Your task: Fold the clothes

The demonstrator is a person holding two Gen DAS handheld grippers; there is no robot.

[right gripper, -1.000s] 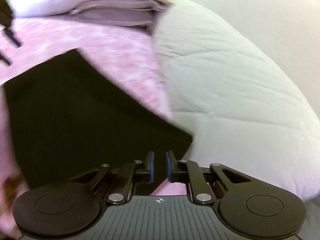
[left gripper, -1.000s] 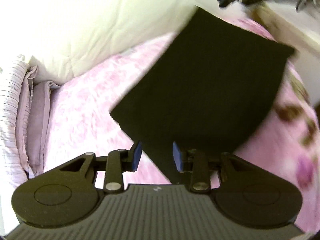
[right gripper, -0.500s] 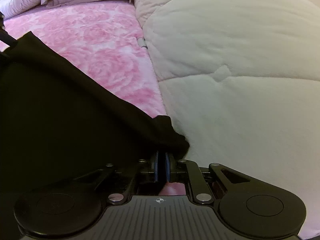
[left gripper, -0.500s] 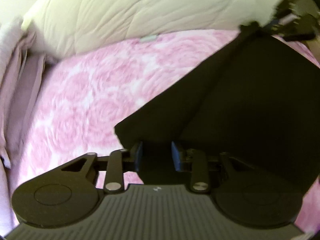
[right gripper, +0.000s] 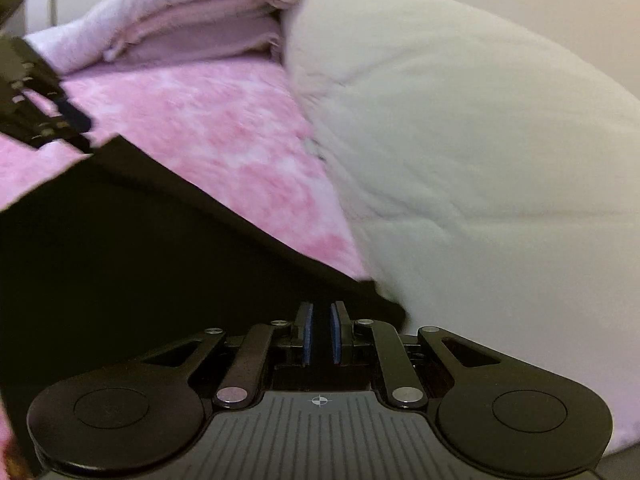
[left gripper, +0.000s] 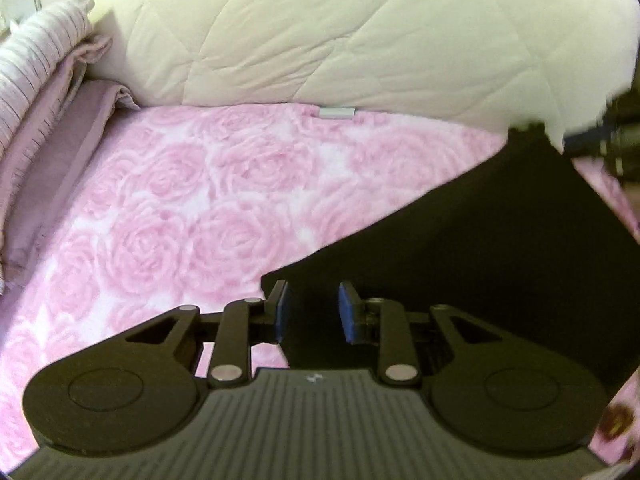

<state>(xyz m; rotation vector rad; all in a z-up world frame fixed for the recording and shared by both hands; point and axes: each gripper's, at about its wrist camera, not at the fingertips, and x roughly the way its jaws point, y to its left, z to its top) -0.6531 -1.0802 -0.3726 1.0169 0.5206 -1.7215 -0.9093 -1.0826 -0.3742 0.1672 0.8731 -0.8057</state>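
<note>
A black garment lies on a pink rose-print bedspread. In the left wrist view its near corner lies between the blue pads of my left gripper, whose jaws stand apart and open. In the right wrist view the garment fills the lower left, and its far corner lies between the pads of my right gripper, whose jaws stand a narrow gap apart. The other gripper shows blurred at each view's edge, my right gripper at the right edge and my left gripper at the left edge.
A bulky cream quilted duvet runs along the far side of the bed and fills the right of the right wrist view. Folded lilac and striped blankets are stacked at the bed's end.
The right gripper's jaws, pressed tight on the garment corner half a second ago, now stand slightly apart. The garment has come down flatter onto the bedspread. The left jaws stay open.
</note>
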